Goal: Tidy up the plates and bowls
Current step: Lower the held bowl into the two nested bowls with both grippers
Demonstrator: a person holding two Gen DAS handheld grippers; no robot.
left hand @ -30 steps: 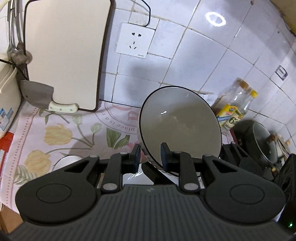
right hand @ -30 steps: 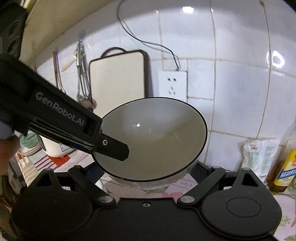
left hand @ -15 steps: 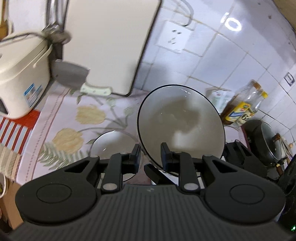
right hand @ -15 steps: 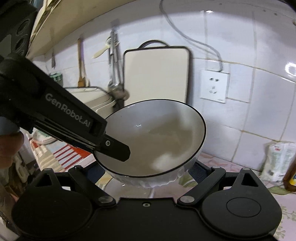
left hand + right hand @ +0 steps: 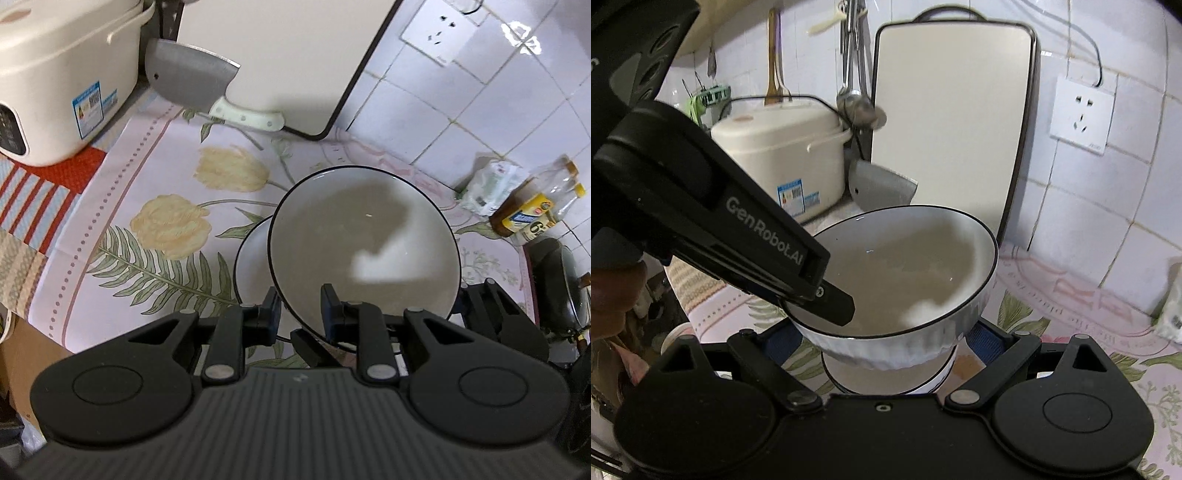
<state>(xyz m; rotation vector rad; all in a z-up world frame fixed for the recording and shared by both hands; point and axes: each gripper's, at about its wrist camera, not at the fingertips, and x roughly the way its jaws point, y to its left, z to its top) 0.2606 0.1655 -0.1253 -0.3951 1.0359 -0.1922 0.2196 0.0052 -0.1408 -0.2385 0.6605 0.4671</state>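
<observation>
A white bowl (image 5: 364,243) with a thin black rim hangs above the counter, and it also shows in the right wrist view (image 5: 905,273). My left gripper (image 5: 301,314) is shut on its near rim. My right gripper (image 5: 879,341) clamps the ribbed outside of the same bowl, one finger on each side. A second white bowl (image 5: 253,266) with a black rim stands on the floral cloth directly under it, partly hidden; it also shows in the right wrist view (image 5: 886,380).
A cream rice cooker (image 5: 55,74) stands at the back left. A cleaver (image 5: 192,77) and a white cutting board (image 5: 295,55) lean on the tiled wall. Oil bottles (image 5: 532,214), a white packet (image 5: 487,188) and a dark pot (image 5: 561,280) are at the right.
Both grippers have carried the bowl left and down, from in front of the wall to just above the second bowl. The rice cooker has come into view.
</observation>
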